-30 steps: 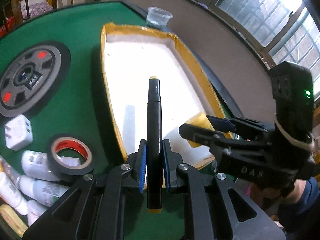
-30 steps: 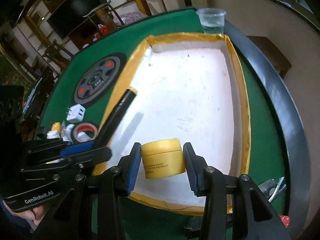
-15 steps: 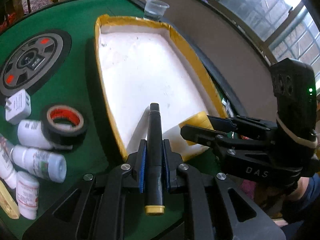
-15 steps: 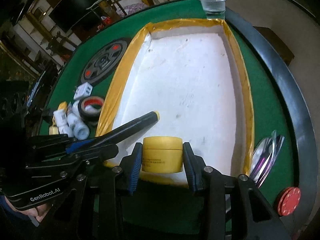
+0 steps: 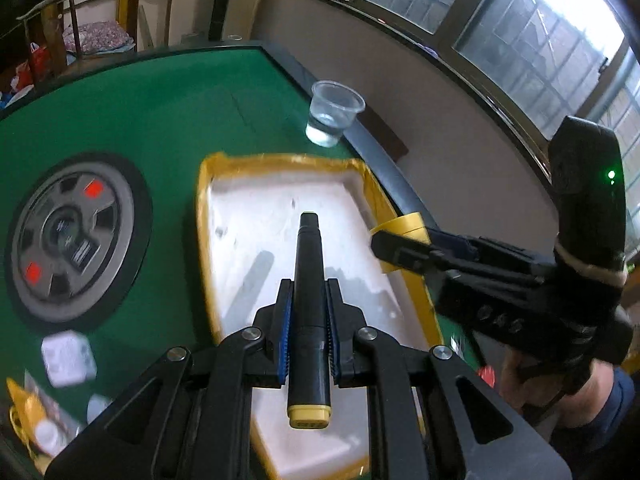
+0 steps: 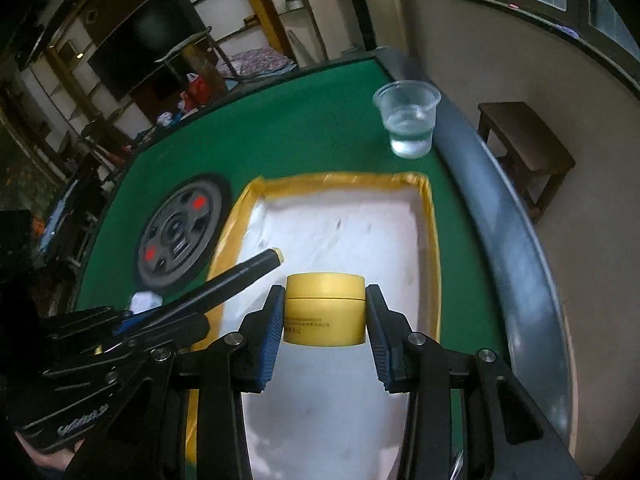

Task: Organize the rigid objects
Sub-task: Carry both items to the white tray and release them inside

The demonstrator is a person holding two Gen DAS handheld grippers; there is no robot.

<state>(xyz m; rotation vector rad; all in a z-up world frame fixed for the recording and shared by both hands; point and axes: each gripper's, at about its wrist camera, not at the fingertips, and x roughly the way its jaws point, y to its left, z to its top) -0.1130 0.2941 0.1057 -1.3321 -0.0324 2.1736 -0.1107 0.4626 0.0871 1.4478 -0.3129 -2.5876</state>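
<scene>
My desk (image 6: 304, 120) fills both views, green felt with a dark padded rim. On it lies the tray (image 6: 433, 240), white inside with a yellow taped edge; in the right view it runs from centre down to 6 o'clock, in the left view it sits just right of centre. A grey disc (image 5: 76, 240) with two red marks is set in the felt at 9 o'clock of the tray, apart from it. A clear cup (image 6: 408, 118) with a little water stands on the felt beyond the tray's far corner, at 1 o'clock in the right view, near the rim.

My right tongs (image 6: 325, 312) are part-way wide and clamped on the jar (image 6: 325, 310), a yellow round tub held upright by its sides, above the white tray floor. My left tongs (image 5: 310, 332) are pinched narrow on the marker (image 5: 309, 300), a black pen with a yellow end cap toward me; its tip points to 12 o'clock over the tray. In the right view the marker comes in from 8 o'clock and its tip ends just beside the jar, not touching it.

A white plug (image 5: 68, 358) lies blurred on the felt at 8 o'clock in the left view, with small bottles (image 5: 44, 432) below it, too blurred to read.
</scene>
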